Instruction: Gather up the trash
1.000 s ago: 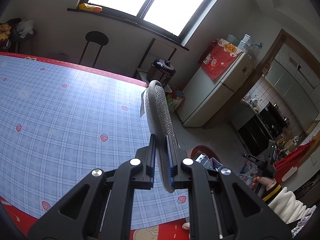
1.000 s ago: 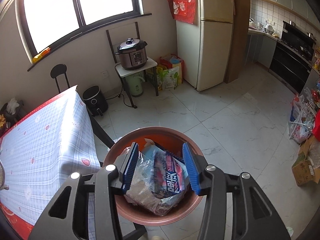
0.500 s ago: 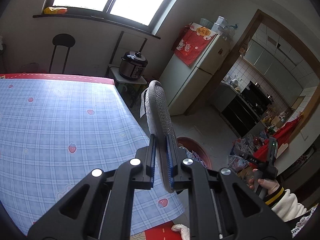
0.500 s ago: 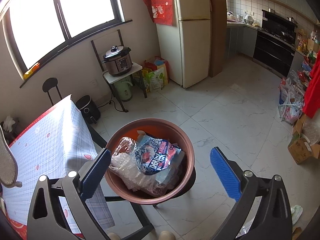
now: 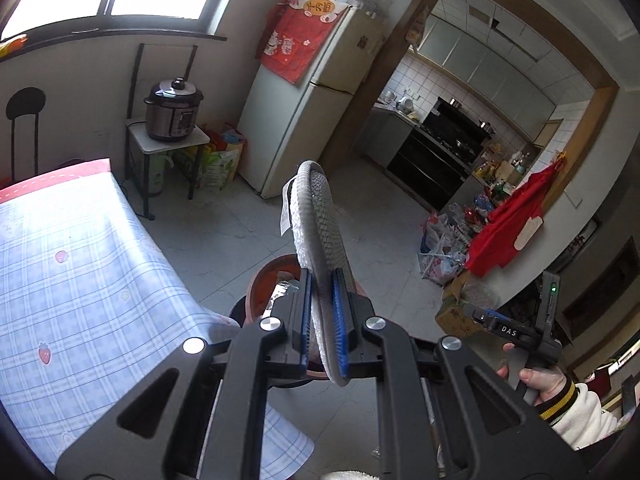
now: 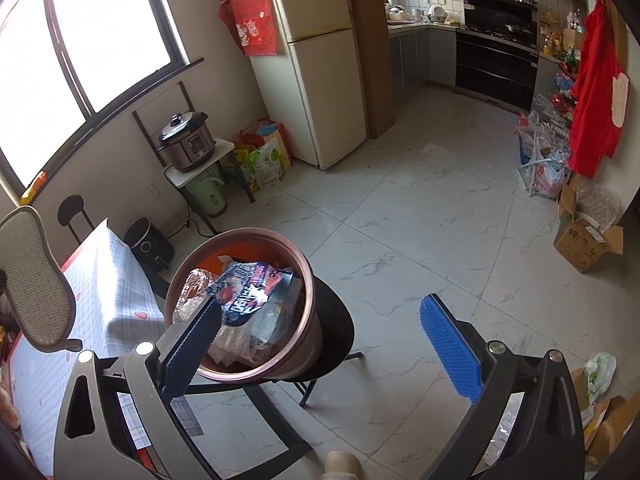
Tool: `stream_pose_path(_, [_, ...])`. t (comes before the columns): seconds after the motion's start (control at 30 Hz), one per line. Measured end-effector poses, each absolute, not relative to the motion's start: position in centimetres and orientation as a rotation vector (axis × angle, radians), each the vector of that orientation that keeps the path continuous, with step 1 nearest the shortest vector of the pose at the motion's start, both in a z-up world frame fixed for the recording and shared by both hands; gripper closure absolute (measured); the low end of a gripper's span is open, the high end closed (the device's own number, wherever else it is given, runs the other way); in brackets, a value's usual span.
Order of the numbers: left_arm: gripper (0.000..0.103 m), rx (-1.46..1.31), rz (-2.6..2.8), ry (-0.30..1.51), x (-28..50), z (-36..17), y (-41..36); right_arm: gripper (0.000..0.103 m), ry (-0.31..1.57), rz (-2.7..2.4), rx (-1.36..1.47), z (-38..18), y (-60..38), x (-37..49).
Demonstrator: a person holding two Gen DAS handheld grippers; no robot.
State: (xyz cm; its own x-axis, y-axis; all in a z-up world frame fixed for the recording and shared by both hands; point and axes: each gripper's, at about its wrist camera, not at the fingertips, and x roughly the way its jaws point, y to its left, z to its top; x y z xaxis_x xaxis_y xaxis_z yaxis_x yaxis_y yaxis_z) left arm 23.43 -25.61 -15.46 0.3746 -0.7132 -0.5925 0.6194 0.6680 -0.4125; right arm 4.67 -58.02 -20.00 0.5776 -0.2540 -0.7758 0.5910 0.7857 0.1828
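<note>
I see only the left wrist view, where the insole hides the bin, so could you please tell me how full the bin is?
Observer: The bin is nearly full. A printed snack bag lies on top, though the insole would probably still fit.
Operator: Thank you. Is the right gripper holding anything?
Observer: No. The right gripper is open; its jaws have just been opening, and nothing is between them.
Operator: And what does the bin stand on?
Observer: On a black stool, beside the corner of the table.
</note>
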Motion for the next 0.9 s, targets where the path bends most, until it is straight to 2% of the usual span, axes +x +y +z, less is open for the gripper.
stream_pose_path(0.5, [0.089, 0.017, -0.986, 0.919, 26.0, -21.5, -39.2, 0.005, 0.842, -0.615, 0.49, -21.3, -62.1, 0.6])
stream_pose_path(0.9, [0.089, 0.089, -0.899, 0.974, 28.7, -24.8, -40.0, 0.005, 0.861, -0.639, 0.501, -22.2, -63.6, 0.2])
